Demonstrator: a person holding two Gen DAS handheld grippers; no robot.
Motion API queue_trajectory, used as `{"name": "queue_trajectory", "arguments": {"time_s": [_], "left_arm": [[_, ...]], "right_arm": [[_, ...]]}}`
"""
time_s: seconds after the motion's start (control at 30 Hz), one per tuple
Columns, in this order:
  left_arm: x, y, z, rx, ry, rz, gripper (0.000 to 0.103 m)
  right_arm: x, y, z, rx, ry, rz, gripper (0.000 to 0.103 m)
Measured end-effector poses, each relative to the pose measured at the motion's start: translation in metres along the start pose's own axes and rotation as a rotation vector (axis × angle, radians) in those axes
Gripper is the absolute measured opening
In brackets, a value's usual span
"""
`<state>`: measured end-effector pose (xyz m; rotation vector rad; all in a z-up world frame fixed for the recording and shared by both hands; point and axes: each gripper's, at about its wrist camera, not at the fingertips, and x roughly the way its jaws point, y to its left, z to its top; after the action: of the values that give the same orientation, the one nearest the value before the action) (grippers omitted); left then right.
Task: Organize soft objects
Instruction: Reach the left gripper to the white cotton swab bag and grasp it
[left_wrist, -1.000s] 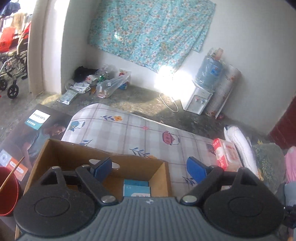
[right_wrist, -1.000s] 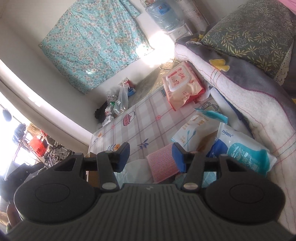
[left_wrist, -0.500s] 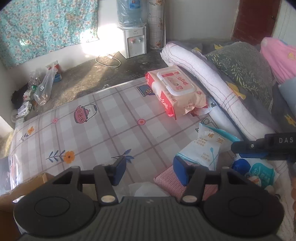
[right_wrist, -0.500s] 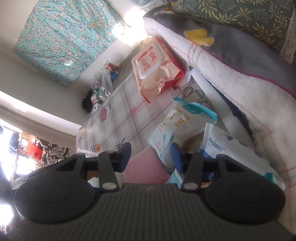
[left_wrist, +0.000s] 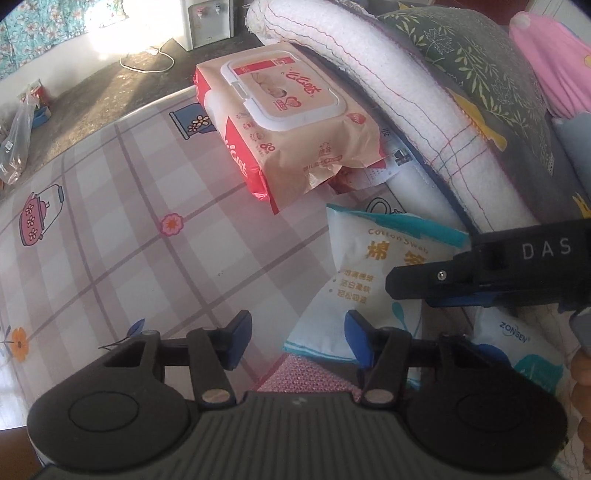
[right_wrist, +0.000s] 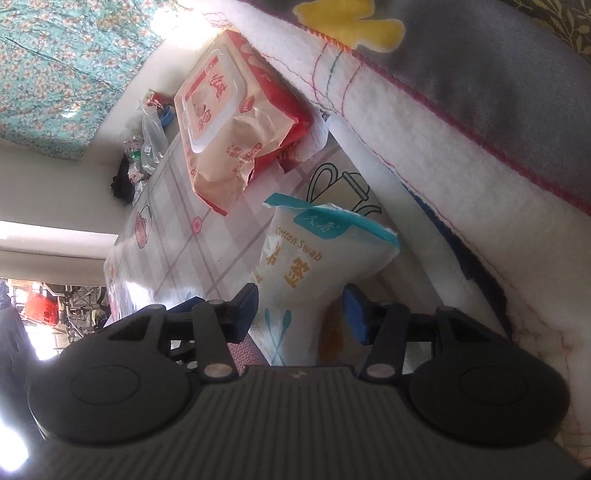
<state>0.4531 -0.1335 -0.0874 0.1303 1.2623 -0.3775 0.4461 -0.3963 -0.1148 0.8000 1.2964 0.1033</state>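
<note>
A white cotton swab bag lies on the checked sheet beside a red and beige wet wipes pack. A pink knitted cloth lies under the bag's near corner, and a white and teal pouch sits to its right. My left gripper hovers open over the pink cloth and the bag's corner, its pads touching nothing. My right gripper straddles the cotton swab bag; its jaws are opening and the pads do not press on the bag. From the left wrist, the right gripper reaches in from the right.
A rolled white blanket and a leaf-print pillow bound the pile on the right, with a pink item behind. Past the mattress edge are bare floor, a water dispenser and plastic bags.
The left gripper swung from over a cardboard box to the pile and its jaws narrowed. The right gripper dropped closer until the cotton swab bag sat between its fingers.
</note>
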Motion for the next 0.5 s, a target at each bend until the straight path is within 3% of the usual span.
{"name": "queue_trajectory", "arguments": {"time_s": [0.37,0.43,0.5], "left_arm": [[0.018,0.023,0.014,-0.139,0.035,-0.087,0.066],[0.021,0.024,0.014,-0.155,0.037,-0.101,0.062],[0.021,0.022,0.015,-0.166,0.036,-0.131,0.043]], "right_arm": [[0.034,0.003,0.023,-0.023,-0.044,0.026,0.049],[0.035,0.005,0.023,-0.038,-0.059,0.028,0.045],[0.036,0.008,0.022,-0.056,-0.073,0.027,0.039]]}}
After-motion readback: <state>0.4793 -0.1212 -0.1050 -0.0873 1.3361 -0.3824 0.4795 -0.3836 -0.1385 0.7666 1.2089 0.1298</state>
